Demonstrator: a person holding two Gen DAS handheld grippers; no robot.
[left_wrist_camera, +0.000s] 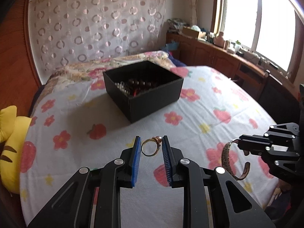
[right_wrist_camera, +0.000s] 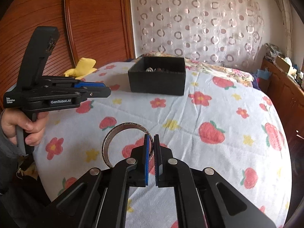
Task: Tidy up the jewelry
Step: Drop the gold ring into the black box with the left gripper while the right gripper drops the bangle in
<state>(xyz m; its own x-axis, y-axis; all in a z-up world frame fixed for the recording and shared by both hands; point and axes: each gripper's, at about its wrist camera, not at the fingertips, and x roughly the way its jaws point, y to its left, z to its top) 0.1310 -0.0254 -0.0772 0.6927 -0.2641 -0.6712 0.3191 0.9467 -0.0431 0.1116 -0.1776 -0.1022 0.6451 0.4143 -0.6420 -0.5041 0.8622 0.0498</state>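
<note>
A black open box [left_wrist_camera: 144, 87] holding several pieces of jewelry sits on the flowered bedspread; it also shows in the right wrist view [right_wrist_camera: 157, 76]. My left gripper [left_wrist_camera: 151, 148] is shut on a gold ring [left_wrist_camera: 151, 147] with a pink stone, held between its blue pads above the bed, short of the box. My right gripper [right_wrist_camera: 151, 144] is shut on the rim of a silver engraved bangle [right_wrist_camera: 117, 142], also above the bed. From the left wrist view the bangle [left_wrist_camera: 227, 157] and right gripper [left_wrist_camera: 239, 142] are at the right.
A yellow plush toy [left_wrist_camera: 9, 142] lies at the bed's left edge. A wooden wardrobe [right_wrist_camera: 76, 19] stands to the left, a patterned curtain [left_wrist_camera: 95, 22] behind the bed. A wooden cabinet [left_wrist_camera: 218, 55] with clutter runs under the window at right.
</note>
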